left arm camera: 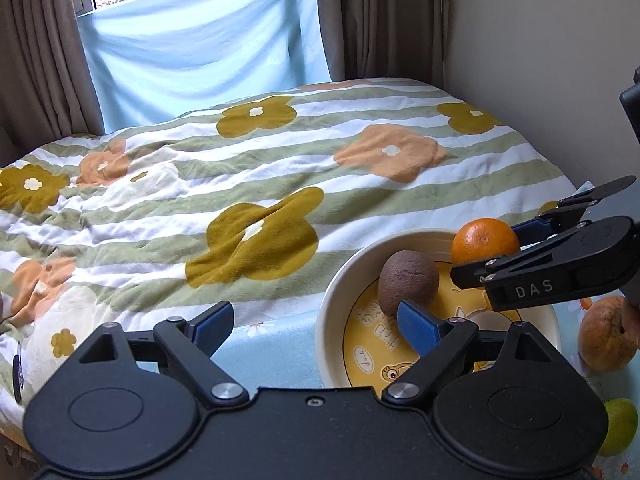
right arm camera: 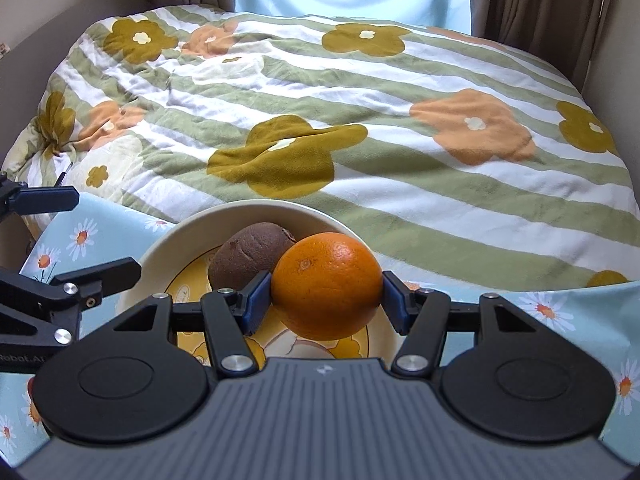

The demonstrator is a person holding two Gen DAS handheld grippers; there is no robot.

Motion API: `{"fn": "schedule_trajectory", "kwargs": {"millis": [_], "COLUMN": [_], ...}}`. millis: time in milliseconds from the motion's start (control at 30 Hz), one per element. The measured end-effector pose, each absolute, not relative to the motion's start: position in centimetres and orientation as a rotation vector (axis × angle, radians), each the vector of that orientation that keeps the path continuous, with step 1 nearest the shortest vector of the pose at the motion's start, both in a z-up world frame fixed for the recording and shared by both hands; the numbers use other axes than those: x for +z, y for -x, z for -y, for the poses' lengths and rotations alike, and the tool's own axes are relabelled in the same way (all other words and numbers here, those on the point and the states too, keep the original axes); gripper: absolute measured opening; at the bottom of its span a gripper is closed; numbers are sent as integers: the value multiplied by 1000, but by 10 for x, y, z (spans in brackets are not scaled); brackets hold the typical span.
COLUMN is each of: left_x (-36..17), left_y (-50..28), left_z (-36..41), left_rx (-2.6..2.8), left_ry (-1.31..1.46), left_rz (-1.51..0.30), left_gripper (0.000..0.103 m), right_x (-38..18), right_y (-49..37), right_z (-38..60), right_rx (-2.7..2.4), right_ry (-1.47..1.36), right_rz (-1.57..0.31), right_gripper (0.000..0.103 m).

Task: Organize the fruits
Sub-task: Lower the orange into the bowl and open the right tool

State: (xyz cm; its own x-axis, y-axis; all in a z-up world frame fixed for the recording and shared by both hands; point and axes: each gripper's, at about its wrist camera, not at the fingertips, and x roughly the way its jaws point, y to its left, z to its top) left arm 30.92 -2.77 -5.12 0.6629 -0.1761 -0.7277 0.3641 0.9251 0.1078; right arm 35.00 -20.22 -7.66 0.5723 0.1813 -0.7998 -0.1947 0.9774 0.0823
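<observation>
Two hand-held grippers worked over a cream bowl [right arm camera: 256, 216] with a yellow cartoon print inside. Nearest the right wrist camera, the right hand-held gripper [right arm camera: 326, 294] was clamped on an orange [right arm camera: 327, 285], its blue pads [right arm camera: 256, 294] pressing both flanks of the fruit, which hung above the near part of the bowl. Just beyond the orange and a little to that gripper's left, a brown kiwi [right arm camera: 250, 254] lay inside the bowl, apart from any pad. Farther left, the black fingers of the left hand-held gripper [right arm camera: 72, 236] reached in beside the bowl's rim.

From the left wrist camera, the left hand-held gripper [left arm camera: 316, 326] had its jaws wide apart with nothing between them; they had just been opening. Its right blue pad [left arm camera: 418, 326] stood over the bowl [left arm camera: 332, 312], just in front of the kiwi [left arm camera: 408, 282]. Past the kiwi, the right hand-held gripper [left arm camera: 498, 246] came in from the right side, holding the orange [left arm camera: 484, 245]. To the right of the bowl, a reddish-orange fruit [left arm camera: 604, 338] and a green fruit [left arm camera: 622, 426] sat on the tabletop [left arm camera: 276, 352], which was covered by a light blue daisy-print cloth. Beyond the bowl spread a bed [left arm camera: 280, 168] under a striped, flowered quilt, and behind it brown curtains [left arm camera: 380, 20] flanked a pale blue sheet [left arm camera: 200, 48] hung across the window.
</observation>
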Motion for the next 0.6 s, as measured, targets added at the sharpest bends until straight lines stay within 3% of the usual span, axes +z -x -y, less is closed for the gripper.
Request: {"fn": "schedule_trajectory", "kwargs": {"millis": [267,433,600], "left_x": [-50,-46,-35], "left_y": [-306,-300,-292], "left_z": [19,14,11], "left_rx": [-289,-271,-248], "left_ry": [-242,-230,-213], "left_rz": [-797,-783,-773], "left_gripper": [92,92,92], "right_x": [-89,-80,-70], "right_y": [-350,-344,-337], "right_z": [196,191,196], "right_rx": [251,227,220], "right_ry": [74,131,112], "right_rz": [-939,-871,-870], "right_gripper": [74,101,102]}}
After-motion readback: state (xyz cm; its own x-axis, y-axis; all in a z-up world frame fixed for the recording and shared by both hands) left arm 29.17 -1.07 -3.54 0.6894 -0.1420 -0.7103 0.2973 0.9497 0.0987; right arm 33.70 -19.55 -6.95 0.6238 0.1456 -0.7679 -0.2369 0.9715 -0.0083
